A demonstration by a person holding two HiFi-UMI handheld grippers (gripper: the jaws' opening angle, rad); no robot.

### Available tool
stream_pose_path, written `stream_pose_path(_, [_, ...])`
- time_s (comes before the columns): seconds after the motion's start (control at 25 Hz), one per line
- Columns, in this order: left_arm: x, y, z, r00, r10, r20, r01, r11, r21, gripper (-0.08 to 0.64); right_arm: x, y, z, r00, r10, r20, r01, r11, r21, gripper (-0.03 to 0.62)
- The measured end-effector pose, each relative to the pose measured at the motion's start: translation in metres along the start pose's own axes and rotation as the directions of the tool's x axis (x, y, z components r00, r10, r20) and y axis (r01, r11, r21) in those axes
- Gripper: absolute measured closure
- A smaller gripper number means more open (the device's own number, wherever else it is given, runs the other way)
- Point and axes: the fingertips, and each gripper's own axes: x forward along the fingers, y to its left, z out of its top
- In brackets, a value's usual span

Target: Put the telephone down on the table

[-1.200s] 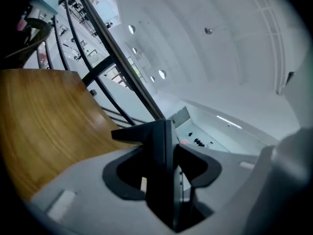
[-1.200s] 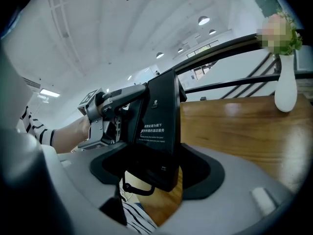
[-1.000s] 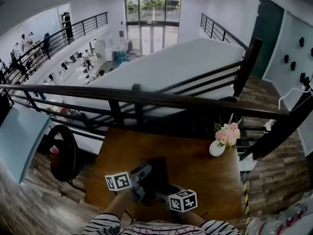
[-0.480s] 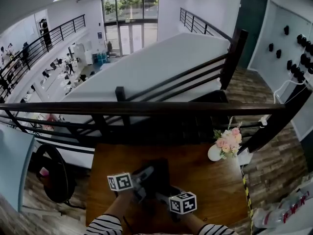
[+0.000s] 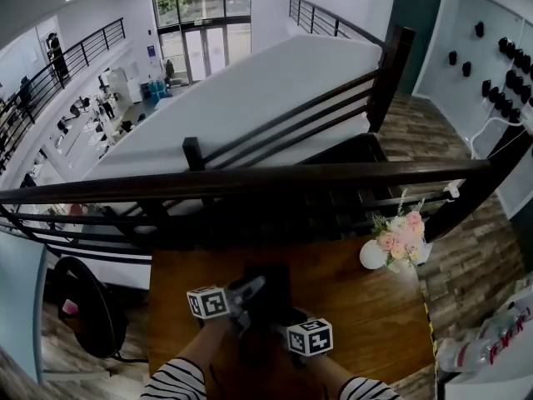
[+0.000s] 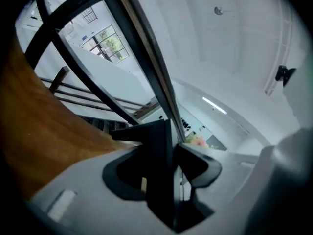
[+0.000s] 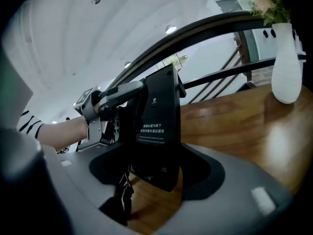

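A black telephone [image 5: 265,294], a flat upright unit with a white label [image 7: 157,131], hangs over the brown wooden table [image 5: 366,307] near its front. My left gripper [image 5: 244,295] is shut on its left side, where the left gripper view shows it edge-on [image 6: 159,165] between the jaws. My right gripper [image 5: 281,327] grips it from the near right, the jaws on either side of its lower part [image 7: 161,175]. A black cord [image 7: 121,195] dangles below it. Whether its base touches the wood I cannot tell.
A white vase of pink flowers [image 5: 391,242] stands at the table's far right corner, seen also as the vase [image 7: 286,67] in the right gripper view. A dark railing [image 5: 250,182] runs behind the table's far edge. Plank floor [image 5: 466,257] lies to the right.
Both grippers, still holding the telephone, have sunk toward the table. The view has swung, so the railing and vase sit lower and further right.
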Motion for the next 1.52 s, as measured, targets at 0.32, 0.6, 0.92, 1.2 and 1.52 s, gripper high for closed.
stream_pose_path(0.32, [0.017,0.056,0.007,1.0,0.002,0.004,-0.002,1.0,0.003,0.354,0.049,-0.031,0.003,0.999,-0.016,-0.05,0.016,1.0,0.004,0.276])
stream_pose_path(0.6, [0.029,0.085,0.013,1.0,0.009,-0.013,-0.01,1.0,-0.014,0.353,0.077,-0.048,0.007,0.996,-0.025,-0.087,0.027,0.999,0.022,0.276])
stream_pose_path(0.92, [0.031,0.108,0.017,0.999,0.042,-0.002,-0.042,0.997,-0.062,0.351,0.089,-0.051,0.011,0.994,-0.037,-0.107,0.039,0.999,0.017,0.276])
stream_pose_path(1.2, [0.03,0.103,0.017,0.998,0.057,-0.003,-0.057,0.996,-0.068,0.35,0.085,-0.048,0.01,0.992,-0.048,-0.116,0.05,0.999,0.02,0.276])
stream_pose_path(1.52, [0.018,0.103,0.004,0.988,0.148,-0.045,-0.15,0.987,-0.053,0.264,0.075,-0.047,0.005,0.992,-0.086,-0.098,0.088,0.996,0.022,0.24])
